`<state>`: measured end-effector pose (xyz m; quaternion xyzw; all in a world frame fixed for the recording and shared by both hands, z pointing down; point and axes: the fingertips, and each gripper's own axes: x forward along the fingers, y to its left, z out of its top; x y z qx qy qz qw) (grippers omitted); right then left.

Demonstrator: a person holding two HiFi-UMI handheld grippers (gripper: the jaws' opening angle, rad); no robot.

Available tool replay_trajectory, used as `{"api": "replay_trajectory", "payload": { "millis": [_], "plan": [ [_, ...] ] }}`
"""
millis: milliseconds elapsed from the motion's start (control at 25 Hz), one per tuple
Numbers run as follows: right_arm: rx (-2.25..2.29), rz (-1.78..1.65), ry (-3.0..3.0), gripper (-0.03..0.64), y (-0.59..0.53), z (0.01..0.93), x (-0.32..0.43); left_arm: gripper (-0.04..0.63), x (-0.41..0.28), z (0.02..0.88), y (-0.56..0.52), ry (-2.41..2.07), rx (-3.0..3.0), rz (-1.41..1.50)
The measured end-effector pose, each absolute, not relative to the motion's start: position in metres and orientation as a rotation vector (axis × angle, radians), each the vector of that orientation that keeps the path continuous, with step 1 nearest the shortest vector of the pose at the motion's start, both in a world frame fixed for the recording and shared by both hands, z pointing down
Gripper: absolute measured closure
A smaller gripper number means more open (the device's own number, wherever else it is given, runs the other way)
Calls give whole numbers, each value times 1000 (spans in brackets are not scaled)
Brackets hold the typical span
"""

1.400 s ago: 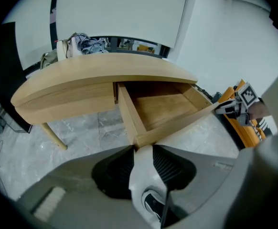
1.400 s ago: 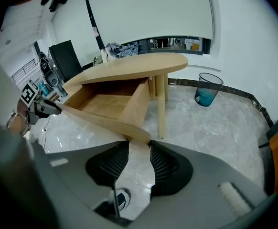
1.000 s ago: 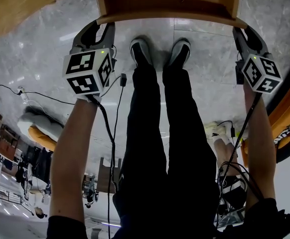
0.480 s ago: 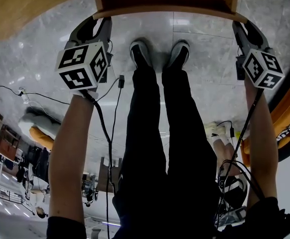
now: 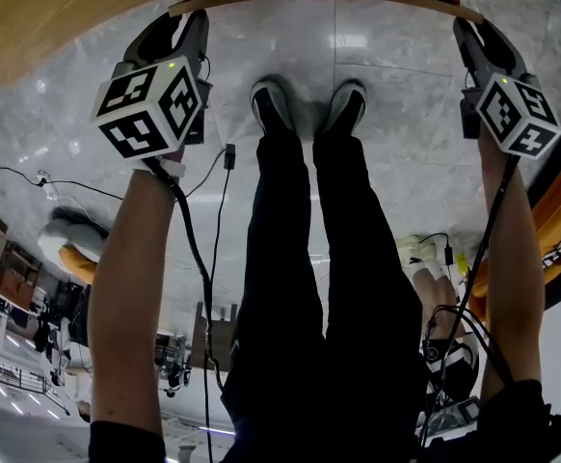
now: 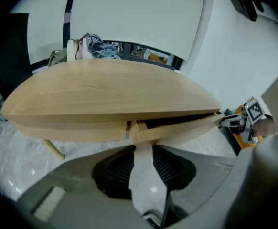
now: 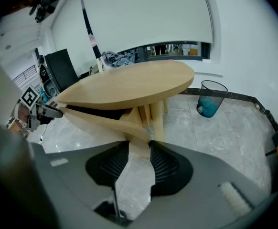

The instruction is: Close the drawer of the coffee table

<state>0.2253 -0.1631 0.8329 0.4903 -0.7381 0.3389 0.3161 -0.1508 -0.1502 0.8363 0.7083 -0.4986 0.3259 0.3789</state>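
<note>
left gripper (image 6: 140, 146) and right gripper (image 7: 139, 144) each clamp an end of the drawer (image 6: 178, 128) front; at the head view's top edge the table (image 5: 40, 17) hides most of it.

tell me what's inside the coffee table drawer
Only a dark slit shows between the front of the drawer and the tabletop. The tabletop covers the rest of the inside, so any contents cannot be seen.
</note>
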Motion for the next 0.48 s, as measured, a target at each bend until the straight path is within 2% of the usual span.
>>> {"api": "replay_trajectory", "payload": {
  "millis": [480],
  "plan": [
    [1311,895,-1955,471,-186,830,228,463,-148,832,-174,-1294,1842,856]
  ]
}}
